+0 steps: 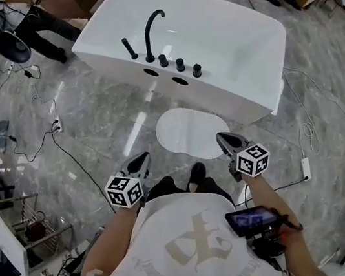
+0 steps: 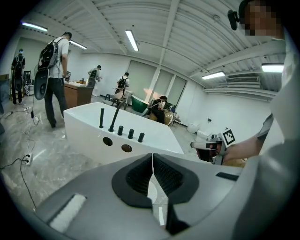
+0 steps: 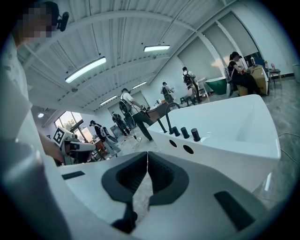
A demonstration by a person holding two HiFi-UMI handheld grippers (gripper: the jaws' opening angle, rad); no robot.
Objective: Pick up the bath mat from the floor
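Two grippers show in the head view, held out in front of the person who stands over the floor: the left gripper point(image 1: 142, 157) and the right gripper point(image 1: 223, 138), each with its marker cube behind the jaws. Between their tips and a little beyond them lies the bath mat point(image 1: 192, 133), a pale oval flat on the grey marble floor point(image 1: 104, 119), its far edge just at the foot of the white bathtub point(image 1: 218, 100). Neither gripper touches the mat. A black faucet point(image 1: 152, 29) and a row of black knobs point(image 1: 179, 65) stand on the tub's rim beyond the grippers, and the person's dark shoes point(image 1: 196, 174) sit just behind the mat, between the two grippers. A power strip point(image 1: 306, 168) with a cable lies on the floor out past the right gripper. Looking along the left gripper, its two dark pads meet in a thin line with nothing between them; the bathtub stands ahead and to its left, and the right gripper is level with it off to the side. Looking along the right gripper, its pads are likewise pressed together and empty, the bathtub rising ahead and to its right and the left gripper out to its left. I cannot make out the mat in either gripper view.
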